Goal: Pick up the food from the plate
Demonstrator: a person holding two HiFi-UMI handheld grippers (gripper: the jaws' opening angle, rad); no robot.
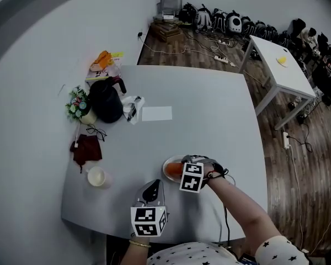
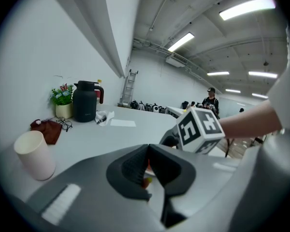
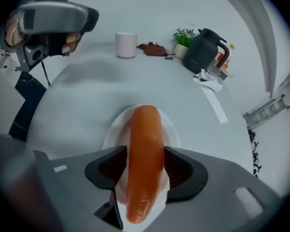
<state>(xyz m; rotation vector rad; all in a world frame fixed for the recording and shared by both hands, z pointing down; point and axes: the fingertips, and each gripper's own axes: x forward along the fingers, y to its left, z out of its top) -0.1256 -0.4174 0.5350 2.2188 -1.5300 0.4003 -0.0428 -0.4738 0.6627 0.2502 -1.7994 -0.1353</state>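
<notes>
Sausage (image 3: 145, 144) is seen lying on plate (image 3: 112, 135) on desk (image 3: 87, 88), btwn the pads of right tongs (image 3: 145, 173), which are spread wide, not pressing. Left tongs (image 2: 148, 170) are closed, empty. Judged light, soft, prob. greasy; should be taken mid-length, gently.

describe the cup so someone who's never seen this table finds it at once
On the big grey table, look along the left edge, where a black kettle and a flower pot stand. Follow that edge toward the person, past the dark red cloth, to the cup. It is a plain cream cylinder, open-topped and upright, unlike the crumpled cloth beside it.
</notes>
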